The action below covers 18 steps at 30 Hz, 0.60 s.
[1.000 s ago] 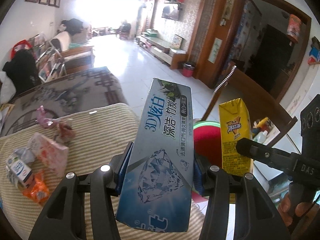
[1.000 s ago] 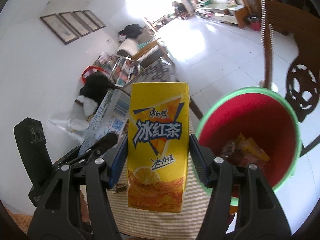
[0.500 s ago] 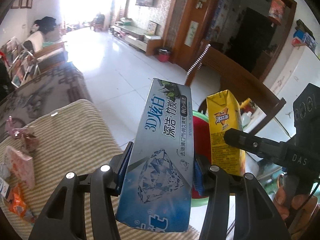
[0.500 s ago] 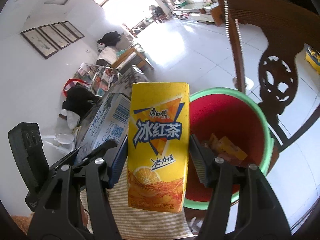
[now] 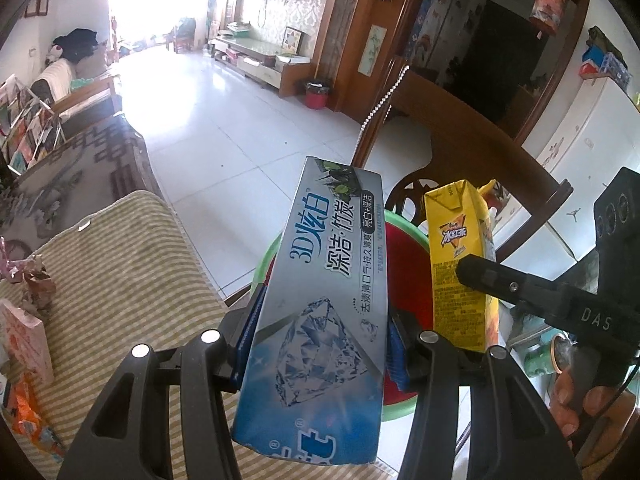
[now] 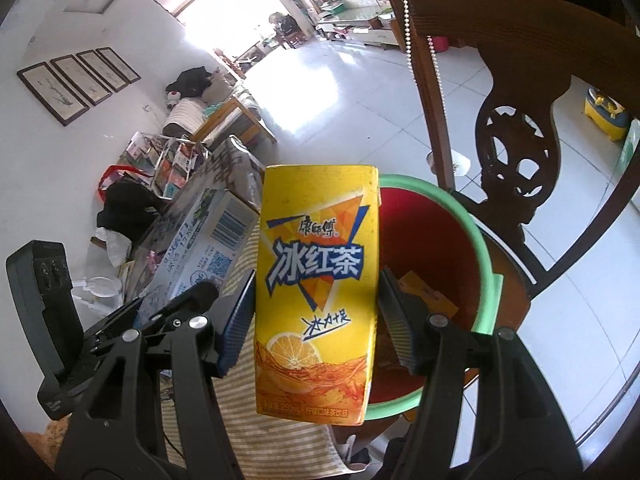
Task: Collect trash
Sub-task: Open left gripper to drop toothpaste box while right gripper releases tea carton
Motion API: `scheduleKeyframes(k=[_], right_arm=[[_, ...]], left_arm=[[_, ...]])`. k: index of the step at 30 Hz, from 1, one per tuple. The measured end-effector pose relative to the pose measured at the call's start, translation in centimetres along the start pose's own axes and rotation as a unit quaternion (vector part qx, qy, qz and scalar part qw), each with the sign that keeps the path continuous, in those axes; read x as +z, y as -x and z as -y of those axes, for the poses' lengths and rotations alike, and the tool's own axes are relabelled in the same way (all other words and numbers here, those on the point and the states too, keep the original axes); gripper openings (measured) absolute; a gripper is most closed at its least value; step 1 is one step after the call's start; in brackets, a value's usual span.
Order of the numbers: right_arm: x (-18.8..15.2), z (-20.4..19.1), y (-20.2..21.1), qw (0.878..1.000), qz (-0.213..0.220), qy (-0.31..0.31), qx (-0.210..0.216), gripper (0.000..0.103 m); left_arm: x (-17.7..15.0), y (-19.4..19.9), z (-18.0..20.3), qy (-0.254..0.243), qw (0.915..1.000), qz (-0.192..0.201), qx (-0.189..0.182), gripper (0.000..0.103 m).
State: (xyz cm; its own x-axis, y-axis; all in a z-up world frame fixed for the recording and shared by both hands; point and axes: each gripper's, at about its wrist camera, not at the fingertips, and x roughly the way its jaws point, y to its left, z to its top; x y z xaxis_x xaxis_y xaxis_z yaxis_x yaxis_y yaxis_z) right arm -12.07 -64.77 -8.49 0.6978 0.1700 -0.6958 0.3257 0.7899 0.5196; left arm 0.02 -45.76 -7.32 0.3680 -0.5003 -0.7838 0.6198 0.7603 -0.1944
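My left gripper (image 5: 322, 344) is shut on a long silver-blue toothpaste box (image 5: 320, 304), which stands up between the pads. My right gripper (image 6: 316, 320) is shut on a yellow iced-tea carton (image 6: 316, 280), also upright. Just beyond both items is a red bin with a green rim (image 6: 484, 256); a few yellow and brown wrappers (image 6: 424, 296) lie inside it. In the left wrist view the carton (image 5: 460, 264) is to the right of the box, over the bin's red inside (image 5: 404, 264). The toothpaste box (image 6: 200, 248) shows at the left of the right wrist view.
A striped cloth-covered table (image 5: 120, 264) lies to the left, with a pink packet (image 5: 24, 344), an orange wrapper (image 5: 28, 412) and crumpled pink paper (image 5: 36, 284) on it. A carved wooden chair (image 6: 516, 128) stands right behind the bin. White tiled floor stretches beyond.
Both grippers have moved to the right, off the table towards the bin, and tipped downward. The bin now looks larger and nearer, and the table's litter has slid to the left edge.
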Motion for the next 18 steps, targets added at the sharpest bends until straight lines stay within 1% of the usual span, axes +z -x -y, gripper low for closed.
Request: scheduleKeyframes(k=[3,4,5,6,7,11,15,18], right_arm=[[0.2,0.1,-0.3,1.0,0.002,0.002,-0.009,0.059],[0.2,0.0,-0.2,1.0,0.005,0.003,-0.016,0.059],[0.3,0.0,-0.2,1.0,0.009,0.001,-0.024,0.067],[0.3,0.0,-0.1,1.0,0.015,-0.002,-0.027,0.08],[0.3,0.0,0.1,0.999,0.021,-0.006,-0.027,0.082],[0.3,-0.4,0.4,0.999,0.03,-0.004,-0.03,0.083],[0.1,-1.4,0.2,0.999,0.029,0.004,-0.021,0.083],[-0.1,-2.1,-0.5,1.0,0.021,0.01,-0.013,0.083]], left_arm=[[0.1,-0.7,-0.1,-0.001,0.9999,-0.011,-0.01,0.051],[0.1,-1.0,-0.1,-0.002,0.9998,-0.016,-0.014,0.054],[0.1,-1.1,-0.3,-0.001,0.9998,-0.018,-0.012,0.067],[0.0,-1.0,-0.5,0.0,0.9999,-0.013,-0.008,0.074],[0.0,-0.8,-0.6,0.001,0.9999,-0.009,-0.007,0.074],[-0.5,0.4,-1.8,0.01,0.9999,0.006,0.007,0.074],[-1.3,2.2,-4.0,0.03,0.9986,0.027,0.035,0.074],[-2.2,3.1,-6.2,0.05,0.9964,0.031,0.061,0.074]])
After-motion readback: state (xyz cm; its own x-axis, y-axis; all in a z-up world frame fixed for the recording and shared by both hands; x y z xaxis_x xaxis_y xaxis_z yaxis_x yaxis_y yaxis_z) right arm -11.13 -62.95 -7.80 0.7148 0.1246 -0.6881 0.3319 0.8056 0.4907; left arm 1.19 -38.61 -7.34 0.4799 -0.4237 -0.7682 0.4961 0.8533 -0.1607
